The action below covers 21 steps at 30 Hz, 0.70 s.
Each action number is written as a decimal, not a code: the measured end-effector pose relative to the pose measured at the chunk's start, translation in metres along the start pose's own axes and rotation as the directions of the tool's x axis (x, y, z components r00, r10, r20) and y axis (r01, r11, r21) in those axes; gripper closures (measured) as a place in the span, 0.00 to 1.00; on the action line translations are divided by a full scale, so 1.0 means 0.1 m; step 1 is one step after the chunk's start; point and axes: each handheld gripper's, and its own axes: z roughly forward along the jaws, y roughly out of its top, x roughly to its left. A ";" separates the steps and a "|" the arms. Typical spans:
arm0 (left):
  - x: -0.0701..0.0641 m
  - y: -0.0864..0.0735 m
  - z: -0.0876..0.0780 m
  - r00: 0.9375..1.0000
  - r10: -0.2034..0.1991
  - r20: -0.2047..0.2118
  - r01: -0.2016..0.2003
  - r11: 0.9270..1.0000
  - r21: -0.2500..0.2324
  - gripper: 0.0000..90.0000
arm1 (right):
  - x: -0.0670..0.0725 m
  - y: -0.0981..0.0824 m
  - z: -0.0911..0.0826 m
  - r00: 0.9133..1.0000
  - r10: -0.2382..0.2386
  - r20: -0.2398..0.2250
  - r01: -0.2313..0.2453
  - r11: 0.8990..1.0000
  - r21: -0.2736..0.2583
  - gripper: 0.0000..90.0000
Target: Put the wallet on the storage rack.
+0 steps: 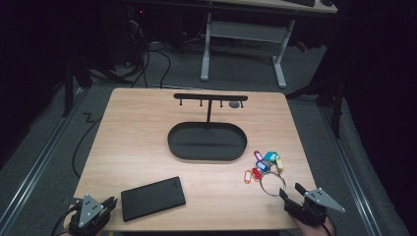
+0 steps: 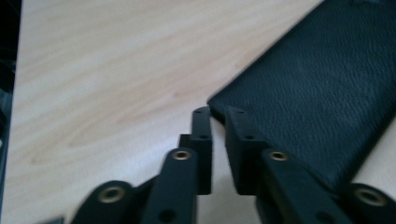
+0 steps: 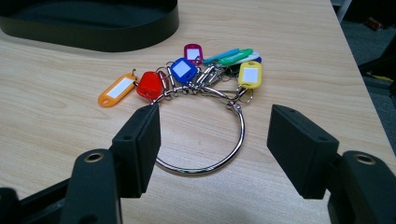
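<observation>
Claws sit at the near edge of a pale wooden tabletop (image 1: pixel 147 128), one in each of a person's hands. At the near left corner, the left claw (image 1: pixel 111 203) has its jaws drawn almost together at the corner of a flat black case (image 1: pixel 153 198) with a grained surface; in the left gripper view (image 2: pixel 218 114) a narrow gap remains between the jaws, and whether the case's corner is pinched or merely touched is hard to tell. At the near right, the right claw (image 1: pixel 289 191) stands wide open, holding nothing. Its own view (image 3: pixel 215 121) shows the jaws spread either side of a large metal key ring (image 3: pixel 224 149) lying flat on the wood, strung with coloured key tags (image 3: pixel 184 70) in orange, red, blue, magenta, green and yellow. Farther back, at mid-table, sits an oval black tray (image 1: pixel 173 142). From its far side rises a thin T-shaped rack (image 1: pixel 210 97) with small hooks.
</observation>
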 end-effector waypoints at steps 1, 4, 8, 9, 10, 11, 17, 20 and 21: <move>0.00 -0.02 -0.02 1.000 0.000 0.002 0.000 1.000 0.013 0.94 | 0.00 0.00 0.00 1.000 0.000 0.000 0.000 1.000 0.000 0.39; -0.04 -0.06 -0.03 1.000 0.017 0.011 -0.017 0.998 0.052 1.00 | 0.01 0.00 0.01 1.000 0.000 -0.006 0.000 1.000 0.003 0.39; -0.12 -0.07 0.00 0.998 0.055 0.035 -0.057 0.995 0.082 1.00 | 0.02 0.00 0.01 1.000 -0.007 -0.008 0.007 1.000 0.003 0.40; -0.16 -0.06 0.01 0.996 0.081 0.048 -0.085 0.993 0.087 1.00 | 0.02 0.00 0.01 1.000 -0.009 -0.013 0.009 1.000 0.008 0.40; -0.16 -0.06 0.01 0.996 0.081 0.048 -0.085 0.993 0.087 1.00 | 0.02 0.00 0.01 1.000 -0.009 -0.013 0.009 1.000 0.008 0.40; -0.18 -0.06 0.02 0.995 0.090 0.052 -0.095 0.991 0.092 1.00 | 0.02 0.00 0.01 1.000 -0.011 -0.015 0.012 1.000 0.014 0.40; -0.21 -0.04 0.02 0.993 0.097 0.062 -0.101 0.992 0.076 0.99 | 0.02 0.00 0.02 1.000 -0.015 -0.016 0.016 1.000 0.018 0.41; -0.25 -0.03 0.01 0.991 0.103 0.088 -0.109 0.992 0.060 0.97 | 0.02 0.00 0.02 1.000 -0.011 -0.017 0.011 1.000 0.020 0.41; -0.30 -0.02 0.02 0.987 0.127 0.099 -0.133 0.989 0.058 0.96 | 0.03 0.00 0.03 1.000 -0.013 -0.018 0.013 1.000 0.020 0.42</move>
